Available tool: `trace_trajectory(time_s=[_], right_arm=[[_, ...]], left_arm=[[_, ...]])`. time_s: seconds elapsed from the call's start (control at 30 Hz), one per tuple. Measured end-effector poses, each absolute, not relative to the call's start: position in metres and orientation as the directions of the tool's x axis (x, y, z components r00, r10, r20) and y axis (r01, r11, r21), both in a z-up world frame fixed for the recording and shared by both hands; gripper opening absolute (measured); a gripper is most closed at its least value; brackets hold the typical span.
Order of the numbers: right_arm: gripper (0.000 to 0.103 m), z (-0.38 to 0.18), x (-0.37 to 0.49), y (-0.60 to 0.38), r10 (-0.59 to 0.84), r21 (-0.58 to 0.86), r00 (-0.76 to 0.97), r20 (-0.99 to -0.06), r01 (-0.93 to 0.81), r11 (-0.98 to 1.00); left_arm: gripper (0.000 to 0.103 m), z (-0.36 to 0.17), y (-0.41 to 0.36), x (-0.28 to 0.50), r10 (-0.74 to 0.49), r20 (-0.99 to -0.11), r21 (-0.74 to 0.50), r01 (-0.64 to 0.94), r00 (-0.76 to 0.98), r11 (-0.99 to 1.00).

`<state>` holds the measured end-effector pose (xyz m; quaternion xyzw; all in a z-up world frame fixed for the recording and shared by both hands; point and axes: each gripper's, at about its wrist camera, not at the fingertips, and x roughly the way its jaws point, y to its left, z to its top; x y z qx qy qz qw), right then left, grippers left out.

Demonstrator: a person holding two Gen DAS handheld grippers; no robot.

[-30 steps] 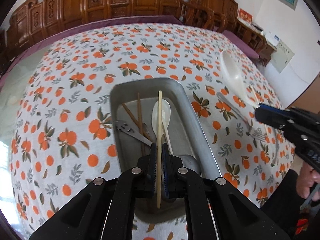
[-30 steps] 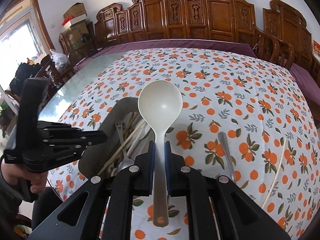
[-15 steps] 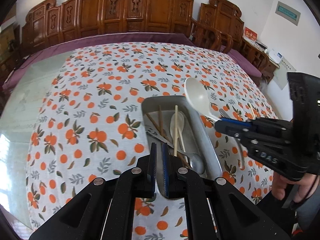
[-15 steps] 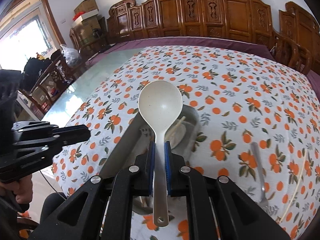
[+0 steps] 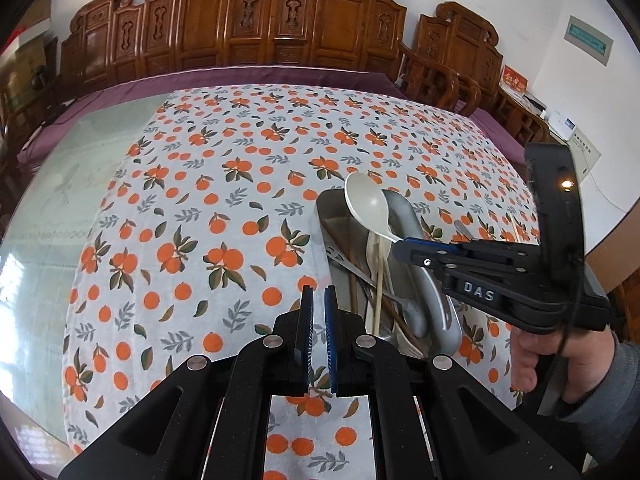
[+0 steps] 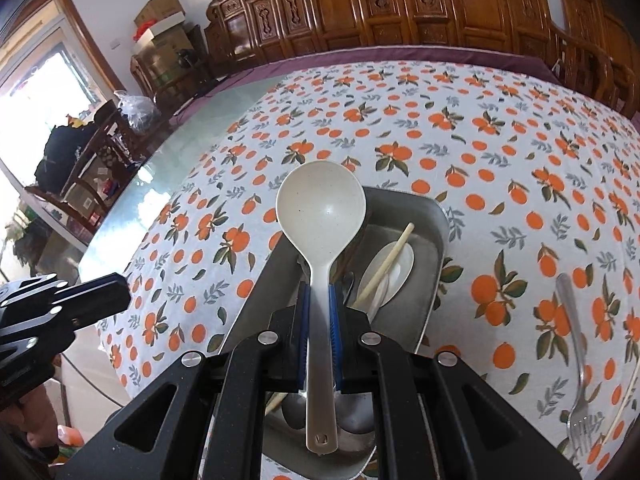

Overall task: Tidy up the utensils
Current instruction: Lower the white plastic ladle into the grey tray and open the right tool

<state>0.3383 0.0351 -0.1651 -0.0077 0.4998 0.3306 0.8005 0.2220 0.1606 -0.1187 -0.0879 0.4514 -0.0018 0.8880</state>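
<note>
Now, right gripper (image 6: 319, 312): squeezing the handle of the big white spoon (image 6: 321, 210).
Spoon: points straight ahead, bowl up high over the metal tray (image 6: 434, 280).
Way to go: the tray is right below, so the spoon only needs to come down.
Left gripper (image 5: 317, 336): holds nothing, fingers a little apart, off to the tray's left side.
Left out: a fork (image 6: 576, 364) on the tablecloth (image 6: 500, 128), nearer the right gripper.

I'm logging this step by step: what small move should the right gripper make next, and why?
Probably lower and open. The right gripper is shut on the white ladle, held above the metal tray that already holds other utensils, so setting it inside seems next.
</note>
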Motion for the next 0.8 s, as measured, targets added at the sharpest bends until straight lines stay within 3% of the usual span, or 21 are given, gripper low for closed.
trace_trajectory(time_s=[0.43, 0.8], right_arm=[[0.011, -0.185, 0.342, 0.040, 0.488, 0.313, 0.269, -0.831, -0.499, 0.808], [0.014, -0.155, 0.332, 0.028, 0.530, 0.306, 0.316, -0.787, -0.547, 0.779]], left_arm=[[0.004, -0.118, 0.162, 0.216, -0.073, -0.803, -0.152, -0.085, 0.591, 0.985], [0.004, -0.108, 0.156, 0.213, -0.078, -0.792, -0.157, -0.079, 0.605, 0.984]])
